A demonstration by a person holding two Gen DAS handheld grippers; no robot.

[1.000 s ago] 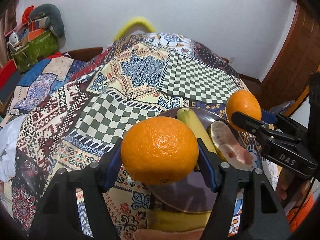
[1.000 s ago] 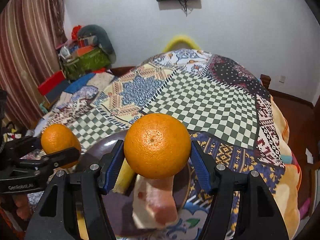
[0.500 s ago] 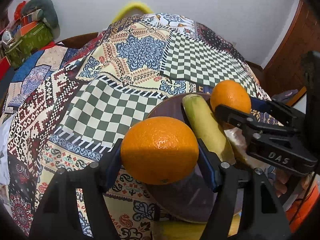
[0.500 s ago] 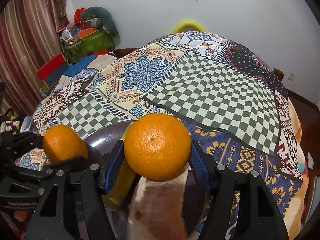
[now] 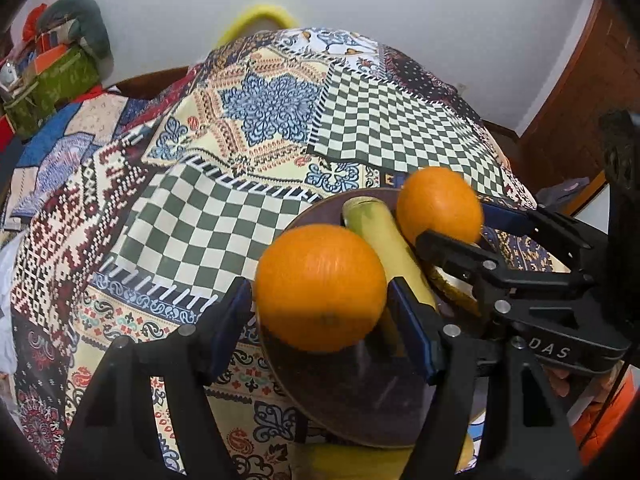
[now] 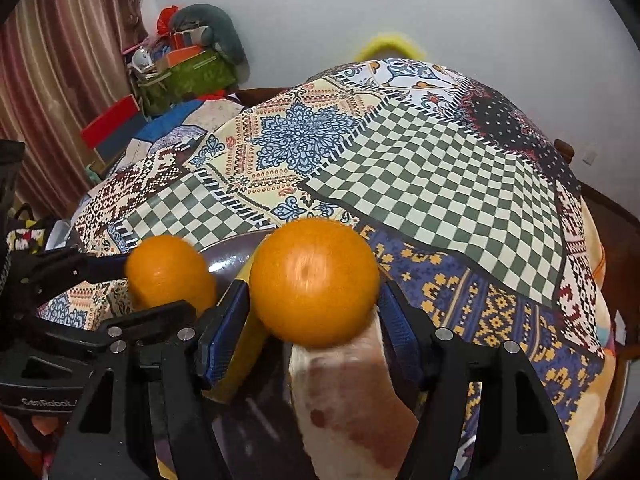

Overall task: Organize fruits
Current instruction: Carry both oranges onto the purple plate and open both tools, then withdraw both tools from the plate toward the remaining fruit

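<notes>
the left gripper (image 5: 320, 300) is pinching an orange (image 5: 320, 286) across its widest part, blue pads pressing on either flank, and is holding it just above the near rim of the dark plate (image 5: 360, 408); the right gripper (image 6: 314, 300) is squeezing a second orange (image 6: 314, 282) the same way, over the far half of that plate. both fruits are looking firm, round and fairly heavy for their size, with a dimpled skin that is giving the pads decent purchase, so gripping at the equator is likely the safest hold; a hold nearer a pole would probably let them roll out. the left view is showing the banana (image 5: 384, 240) lying lengthwise on the plate between the two oranges, plus another yellow fruit peeking out under the plate's near edge. the right view is showing a pale, brown-blotched fruit (image 6: 352, 408) directly beneath its orange, barely glimpsed from the left. the patchwork cloth (image 6: 420, 168) is covering the surface around.
</notes>
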